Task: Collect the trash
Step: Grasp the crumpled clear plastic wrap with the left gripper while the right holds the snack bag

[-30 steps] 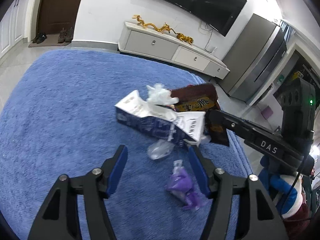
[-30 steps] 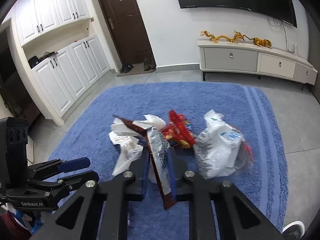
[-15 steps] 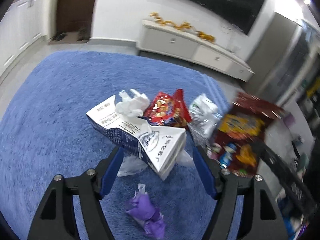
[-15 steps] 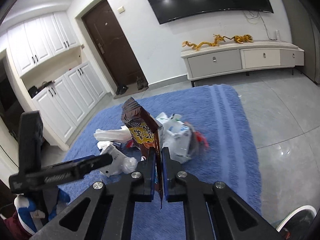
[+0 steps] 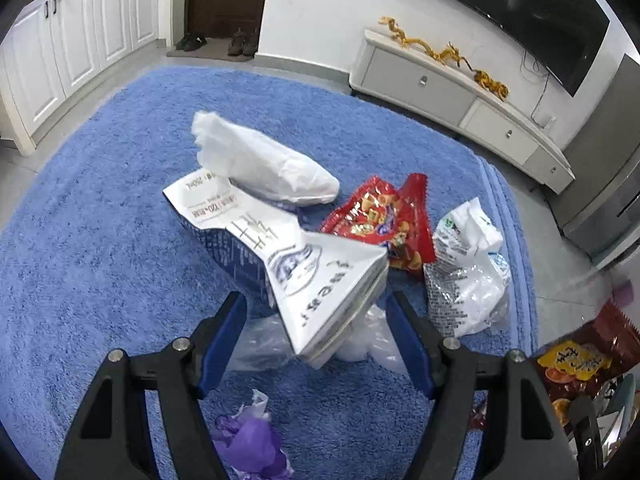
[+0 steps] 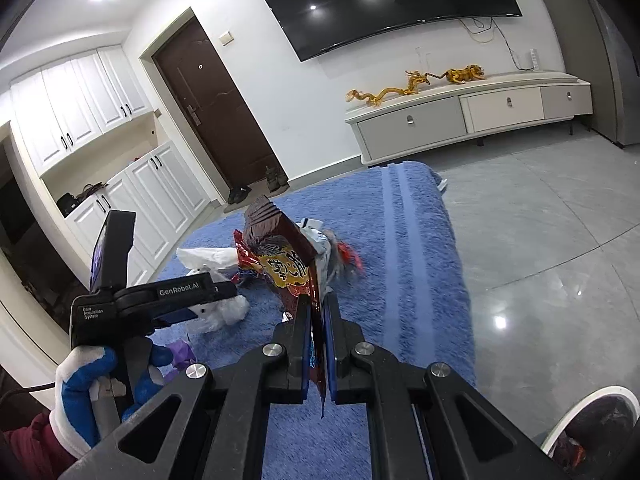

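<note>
Litter sits heaped on the blue shag rug (image 5: 100, 240), so each hand works its own piece. The right claw (image 6: 318, 344) is pinched flat on a brown foil snack wrapper (image 6: 286, 258), lifted clear for carrying off. The left claw (image 5: 316, 340) hangs spread around the crushed white-and-navy paper carton (image 5: 280, 252), pads not pressing, seemingly lined up to grab it.

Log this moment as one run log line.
right gripper: shut on brown snack wrapper | left gripper: open around milk carton | rug: trash remaining
</note>
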The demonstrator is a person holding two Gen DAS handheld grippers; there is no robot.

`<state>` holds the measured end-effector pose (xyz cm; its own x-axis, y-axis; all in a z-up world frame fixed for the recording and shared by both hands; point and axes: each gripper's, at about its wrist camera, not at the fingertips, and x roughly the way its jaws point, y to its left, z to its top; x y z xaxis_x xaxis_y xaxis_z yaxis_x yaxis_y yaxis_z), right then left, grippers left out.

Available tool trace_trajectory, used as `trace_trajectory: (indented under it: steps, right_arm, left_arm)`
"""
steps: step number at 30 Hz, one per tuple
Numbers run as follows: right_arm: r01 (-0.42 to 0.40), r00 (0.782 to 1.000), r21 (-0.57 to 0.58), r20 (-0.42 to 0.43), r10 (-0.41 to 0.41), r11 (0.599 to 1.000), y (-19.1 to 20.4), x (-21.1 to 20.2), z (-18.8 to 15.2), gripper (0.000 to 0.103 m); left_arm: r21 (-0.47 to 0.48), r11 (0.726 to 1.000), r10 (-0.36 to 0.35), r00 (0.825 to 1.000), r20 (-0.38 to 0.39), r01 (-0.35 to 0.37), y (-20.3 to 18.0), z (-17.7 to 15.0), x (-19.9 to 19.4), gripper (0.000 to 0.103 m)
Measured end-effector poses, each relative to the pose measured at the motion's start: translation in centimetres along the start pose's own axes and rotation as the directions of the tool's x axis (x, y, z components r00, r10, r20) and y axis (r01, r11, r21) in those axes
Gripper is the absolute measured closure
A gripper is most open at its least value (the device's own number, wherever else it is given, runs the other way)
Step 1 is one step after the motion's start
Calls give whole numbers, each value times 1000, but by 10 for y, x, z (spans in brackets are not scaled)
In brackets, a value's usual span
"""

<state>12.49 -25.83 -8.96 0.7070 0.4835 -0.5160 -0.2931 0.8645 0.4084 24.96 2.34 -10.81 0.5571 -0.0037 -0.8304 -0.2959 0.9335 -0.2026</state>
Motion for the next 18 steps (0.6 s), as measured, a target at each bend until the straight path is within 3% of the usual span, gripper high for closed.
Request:
trace_trajectory:
  steps: [13,18]
  right_arm:
    - [-4,1000,-1,4,4,1000,7,0,-2,96]
    - [-10,1000,-10,-6,9,1000,11,4,-4,96]
  left_arm:
    - [-102,993,54,998,11,-53,101,3,-7,32]
    - [-8,994,-106,994,4,106,99,-12,-19,32]
